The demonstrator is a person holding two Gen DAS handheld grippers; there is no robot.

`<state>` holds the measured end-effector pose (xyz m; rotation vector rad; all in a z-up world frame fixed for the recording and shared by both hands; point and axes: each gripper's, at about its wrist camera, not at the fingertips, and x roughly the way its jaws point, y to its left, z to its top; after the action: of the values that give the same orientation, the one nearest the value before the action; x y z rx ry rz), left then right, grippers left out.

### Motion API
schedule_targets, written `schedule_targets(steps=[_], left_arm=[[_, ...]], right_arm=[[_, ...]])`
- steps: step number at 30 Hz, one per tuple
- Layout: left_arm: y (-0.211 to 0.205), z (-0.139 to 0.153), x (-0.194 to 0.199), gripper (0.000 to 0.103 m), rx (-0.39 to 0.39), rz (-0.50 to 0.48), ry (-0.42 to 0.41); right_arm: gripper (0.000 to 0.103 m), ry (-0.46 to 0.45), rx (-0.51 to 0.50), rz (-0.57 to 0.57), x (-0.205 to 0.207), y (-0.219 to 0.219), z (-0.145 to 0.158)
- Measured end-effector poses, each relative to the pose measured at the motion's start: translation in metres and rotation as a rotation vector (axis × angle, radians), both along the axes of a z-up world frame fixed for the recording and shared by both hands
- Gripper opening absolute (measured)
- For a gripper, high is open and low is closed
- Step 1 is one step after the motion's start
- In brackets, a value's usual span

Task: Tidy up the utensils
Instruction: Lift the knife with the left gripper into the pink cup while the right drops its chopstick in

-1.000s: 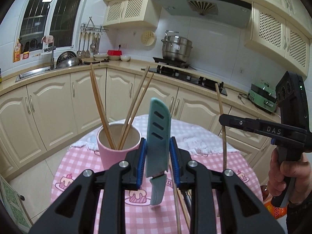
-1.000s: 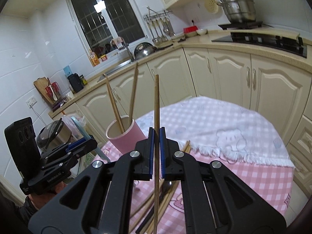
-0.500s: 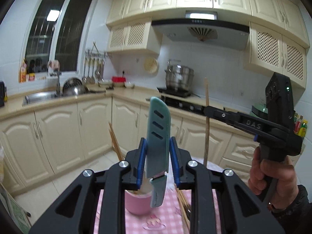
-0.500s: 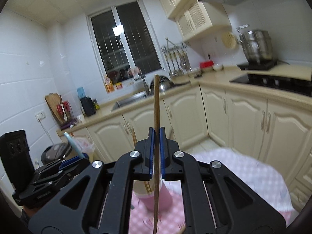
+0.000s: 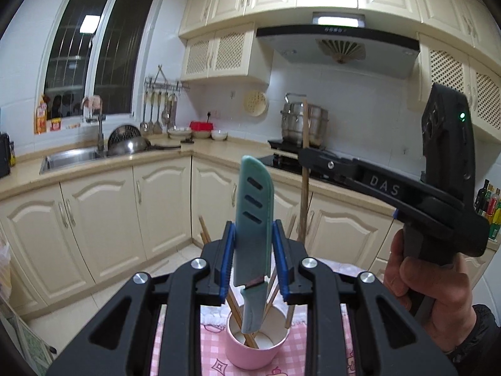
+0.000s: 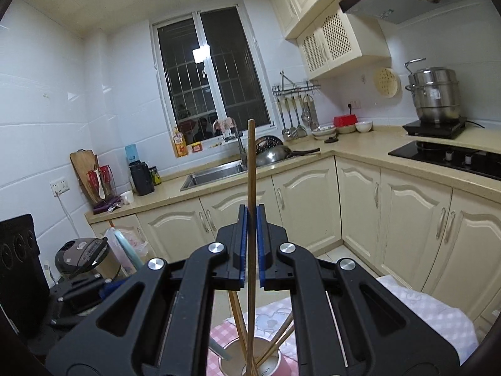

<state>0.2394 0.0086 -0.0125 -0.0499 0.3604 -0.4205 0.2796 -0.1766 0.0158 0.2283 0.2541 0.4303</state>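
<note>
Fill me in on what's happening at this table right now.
A person is sorting utensils with a handheld gripper in each hand. The left gripper has its jaws closed on a teal sheathed knife, held upright with its handle end over the pink cup. The right gripper is clamped on a single wooden chopstick, upright, its lower end at the cup's mouth. Several chopsticks already lean inside the cup, which stands on a pink checked tablecloth.

At frame centre the right claw (image 6: 250, 244) pinches a single wooden chopstick (image 6: 250, 169) upright between its blue pads. Directly below, at the bottom edge, a pink cup (image 6: 281, 367) holds several chopsticks on the pink checked desk (image 6: 451, 322).
</note>
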Motion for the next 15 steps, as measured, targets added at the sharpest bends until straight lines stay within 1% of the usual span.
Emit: schedule_targets(steps=[4,9,11,12,13,14,15], left_arm=[[-0.001,-0.02,0.012,0.023,0.0,-0.003,0.048],[-0.003,-0.035,0.019,0.023,0.002,-0.015,0.085],[-0.006,-0.039,0.02,0.024,0.005,-0.022,0.102],[-0.006,-0.041,0.021,0.024,0.005,-0.017,0.113],[-0.006,-0.041,0.022,0.027,0.006,-0.013,0.118],[-0.005,-0.041,0.021,0.032,0.005,-0.011,0.119],[-0.004,-0.041,0.019,0.046,0.002,-0.005,0.114]], right_arm=[[0.006,0.03,-0.003,0.0,0.009,0.003,-0.016],[0.006,0.065,-0.022,0.004,0.016,0.004,-0.03],[0.007,0.091,-0.029,0.011,0.018,0.004,-0.034],[0.01,0.101,-0.025,0.011,0.017,0.002,-0.035],[0.031,0.104,-0.018,0.006,0.016,-0.001,-0.036],[0.078,0.097,-0.002,-0.014,0.012,-0.006,-0.036],[0.09,0.077,0.011,-0.037,0.006,-0.01,-0.036]])
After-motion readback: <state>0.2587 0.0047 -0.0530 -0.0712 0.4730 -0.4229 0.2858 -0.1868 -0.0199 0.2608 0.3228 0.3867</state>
